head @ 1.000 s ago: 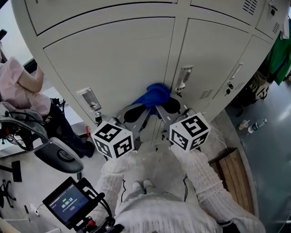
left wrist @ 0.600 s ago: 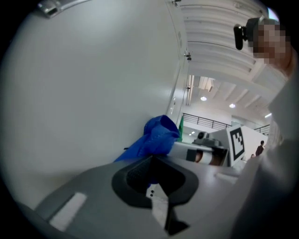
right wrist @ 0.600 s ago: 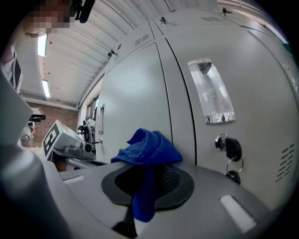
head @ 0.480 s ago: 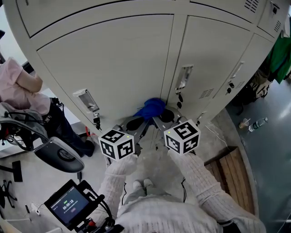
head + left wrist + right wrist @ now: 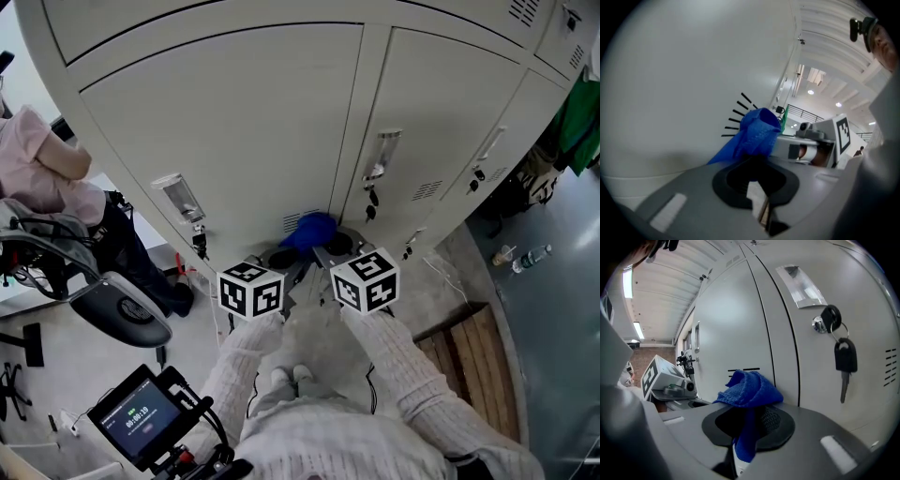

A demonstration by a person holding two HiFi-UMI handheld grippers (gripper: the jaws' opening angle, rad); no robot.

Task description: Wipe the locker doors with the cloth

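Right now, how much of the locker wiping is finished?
Done: unclear, since the locker doors show no wipe marks. In hand: the right tongs grip the blue cloth, held low against the left door by its vent slits. Left: seemingly the neighbouring doors, though nothing shows which are wiped.

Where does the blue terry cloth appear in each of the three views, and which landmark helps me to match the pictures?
Head view: the blue terry cloth is at centre, low on the grey locker doors.
Left gripper view: it is at the centre of the picture.
Right gripper view: it is at lower centre, left of the hanging black key.
Shared landmark: the black vent slots right beside the cloth.
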